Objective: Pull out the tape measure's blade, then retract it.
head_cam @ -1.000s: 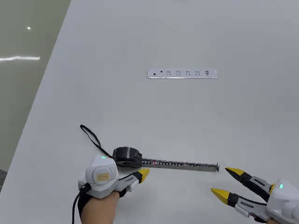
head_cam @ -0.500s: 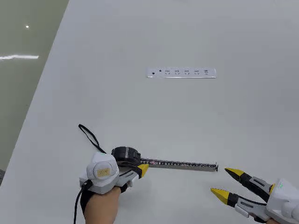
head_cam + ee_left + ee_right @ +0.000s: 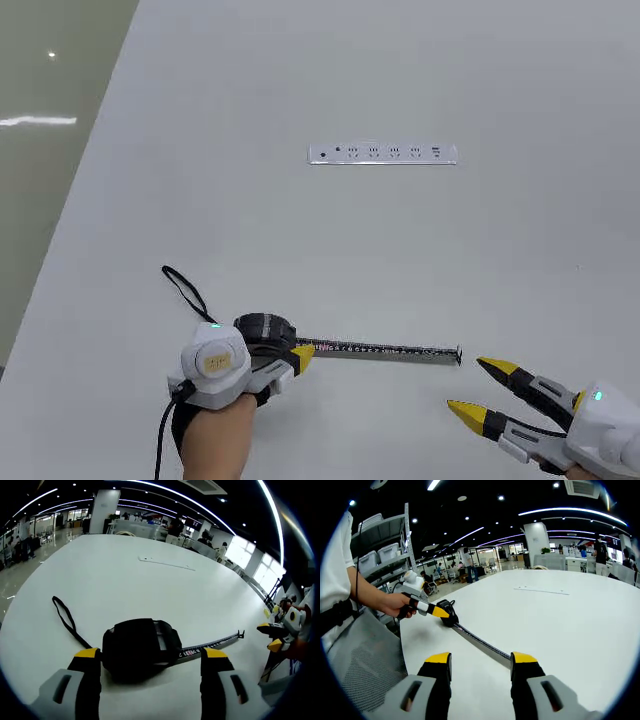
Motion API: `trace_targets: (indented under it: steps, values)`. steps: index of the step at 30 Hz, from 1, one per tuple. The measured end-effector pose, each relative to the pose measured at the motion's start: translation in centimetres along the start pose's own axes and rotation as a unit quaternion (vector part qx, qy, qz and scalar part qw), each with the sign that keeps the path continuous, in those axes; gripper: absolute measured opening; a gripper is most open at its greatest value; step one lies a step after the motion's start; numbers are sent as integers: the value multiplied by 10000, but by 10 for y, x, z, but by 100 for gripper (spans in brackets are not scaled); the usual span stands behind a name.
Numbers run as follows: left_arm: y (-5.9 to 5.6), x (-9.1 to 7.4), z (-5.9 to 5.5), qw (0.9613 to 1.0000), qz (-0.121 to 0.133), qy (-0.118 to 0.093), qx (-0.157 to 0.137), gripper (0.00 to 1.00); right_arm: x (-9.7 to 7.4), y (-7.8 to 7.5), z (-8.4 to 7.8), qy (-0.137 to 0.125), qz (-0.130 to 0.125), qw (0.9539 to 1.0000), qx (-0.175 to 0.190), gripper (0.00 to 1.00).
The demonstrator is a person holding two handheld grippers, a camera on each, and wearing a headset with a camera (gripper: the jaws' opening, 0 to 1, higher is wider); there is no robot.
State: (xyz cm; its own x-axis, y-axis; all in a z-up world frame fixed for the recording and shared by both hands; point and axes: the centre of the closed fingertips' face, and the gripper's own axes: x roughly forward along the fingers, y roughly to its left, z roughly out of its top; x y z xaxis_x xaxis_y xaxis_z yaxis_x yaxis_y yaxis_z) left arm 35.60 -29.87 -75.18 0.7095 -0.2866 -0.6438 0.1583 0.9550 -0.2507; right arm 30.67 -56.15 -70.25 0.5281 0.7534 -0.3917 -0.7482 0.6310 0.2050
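The black tape measure [image 3: 265,331] lies on the white table with its blade [image 3: 385,350] pulled out to the right, hook end toward the right gripper. Its black strap [image 3: 185,290] trails back left. My left gripper [image 3: 283,350] is open, one jaw on each side of the case [image 3: 142,647]; whether they touch it I cannot tell. My right gripper [image 3: 481,388] hangs open just right of the blade's hook, apart from it. In the right gripper view the blade [image 3: 475,639] runs up to the gap between its fingers [image 3: 438,658].
A white power strip [image 3: 382,154] lies flat farther back on the table [image 3: 500,250]. The table's left edge drops to a grey floor [image 3: 50,150]. Office shelves and people stand far behind in the gripper views.
My left gripper has moved forward, and its jaws now straddle the tape measure's case. The blade's length and the right gripper look unchanged.
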Motion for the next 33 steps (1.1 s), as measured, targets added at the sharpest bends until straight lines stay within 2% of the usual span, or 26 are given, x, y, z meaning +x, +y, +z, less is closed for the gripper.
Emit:
trace_targets:
  steps: [8,16,33]
  values:
    - [-1,3,0,10000,-28,3,-94,79,0,-1,-2,42,8,10000,-24,46]
    - [-1,4,0,10000,1,10,-69,78,0,-2,-4,63,-1,10000,-18,45]
    - [2,7,1,9995,222,37,-213,78,-2,-3,-6,10,-8,10000,77,45]
